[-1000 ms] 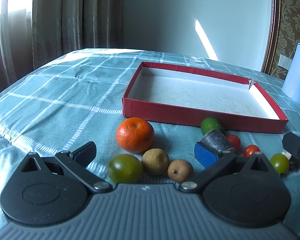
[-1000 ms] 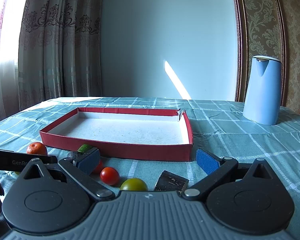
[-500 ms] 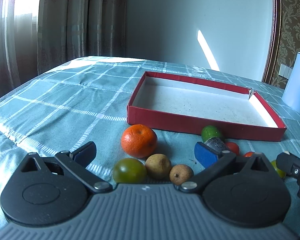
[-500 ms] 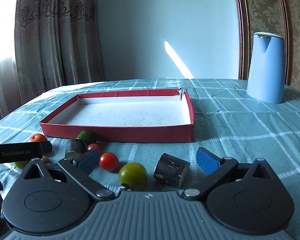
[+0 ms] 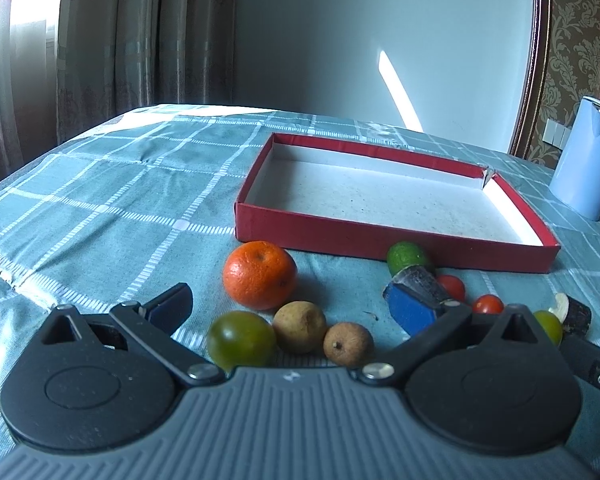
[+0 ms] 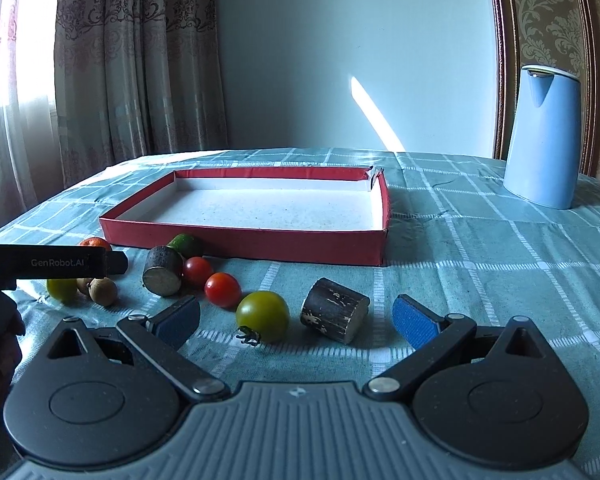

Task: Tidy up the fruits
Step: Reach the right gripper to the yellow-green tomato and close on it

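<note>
I see a surface (image 6: 480, 240) under a teal checked cloth, with patterned curtains (image 6: 112, 80) at its far left corner, a pale wall behind and a blue kettle (image 6: 542, 140) near its far right edge. A shallow red tray (image 5: 340, 236) sits mid-surface, its long axis running left to right, with nothing in it. The fruits lie in a loose row along the tray's near wall: an orange (image 5: 259, 274), a green tomato (image 5: 240, 338), two small brown fruits (image 5: 299, 327), a lime (image 5: 406, 255) and red cherry tomatoes (image 6: 222, 289). Another green tomato (image 6: 263, 315) and a dark cut cylinder (image 6: 334, 315), lying on its side with its flat end to the right, rest just ahead of my right tool (image 6: 296, 318). Both that and my left tool (image 5: 292, 306) are spread wide, gripping nothing.
</note>
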`<state>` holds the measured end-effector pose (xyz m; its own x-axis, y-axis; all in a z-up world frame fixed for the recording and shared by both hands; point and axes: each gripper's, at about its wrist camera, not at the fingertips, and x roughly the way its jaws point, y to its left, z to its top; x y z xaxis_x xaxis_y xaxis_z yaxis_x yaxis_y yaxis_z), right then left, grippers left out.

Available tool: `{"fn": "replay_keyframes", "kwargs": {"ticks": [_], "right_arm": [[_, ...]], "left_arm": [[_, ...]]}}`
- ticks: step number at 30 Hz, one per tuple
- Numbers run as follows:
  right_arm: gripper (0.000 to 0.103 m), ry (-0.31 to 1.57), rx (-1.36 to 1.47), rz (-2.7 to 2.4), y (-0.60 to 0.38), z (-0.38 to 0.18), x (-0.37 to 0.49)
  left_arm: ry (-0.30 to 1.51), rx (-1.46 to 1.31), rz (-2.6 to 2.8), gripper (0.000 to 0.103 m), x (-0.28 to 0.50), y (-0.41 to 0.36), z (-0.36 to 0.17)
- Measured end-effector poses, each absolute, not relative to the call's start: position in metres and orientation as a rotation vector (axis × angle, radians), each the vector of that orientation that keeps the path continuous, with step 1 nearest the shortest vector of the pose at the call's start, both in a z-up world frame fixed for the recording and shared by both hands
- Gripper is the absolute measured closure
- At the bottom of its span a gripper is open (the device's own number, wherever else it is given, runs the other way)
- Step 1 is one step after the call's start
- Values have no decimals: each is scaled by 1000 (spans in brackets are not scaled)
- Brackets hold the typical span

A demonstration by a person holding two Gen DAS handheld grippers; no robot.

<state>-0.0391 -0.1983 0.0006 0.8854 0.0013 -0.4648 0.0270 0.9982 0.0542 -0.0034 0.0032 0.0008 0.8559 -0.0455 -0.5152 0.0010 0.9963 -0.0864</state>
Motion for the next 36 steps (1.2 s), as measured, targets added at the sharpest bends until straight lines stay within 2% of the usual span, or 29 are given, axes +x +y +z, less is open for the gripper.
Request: {"fn": "replay_keyframes", "kwargs": {"ticks": [18, 20, 21, 24, 26, 27, 28, 36], "right_arm": [[1, 456, 39, 24, -194, 1, -42], [10, 463, 26, 43, -191, 1, -42], [18, 472, 18, 50, -190, 1, -40], [24, 492, 10, 79, -184, 0, -37], [34, 503, 0, 97, -180, 0, -35], [42, 514, -4, 105, -178, -1, -33], [46, 530, -9, 111, -176, -2, -30], [48, 573, -27, 93, -174, -4, -15]], "left_arm": [[548, -91, -29, 0, -2, 5, 0], [551, -92, -30, 0, -1, 5, 0], [552, -91, -31, 0, -1, 5, -1], [553, -91, -30, 0, -1, 5, -1], [554, -91, -30, 0, -1, 5, -1], [554, -91, -30, 0, -1, 5, -1], [554, -91, -30, 0, -1, 5, -1], [550, -100, -32, 0, -1, 6, -1]]}}
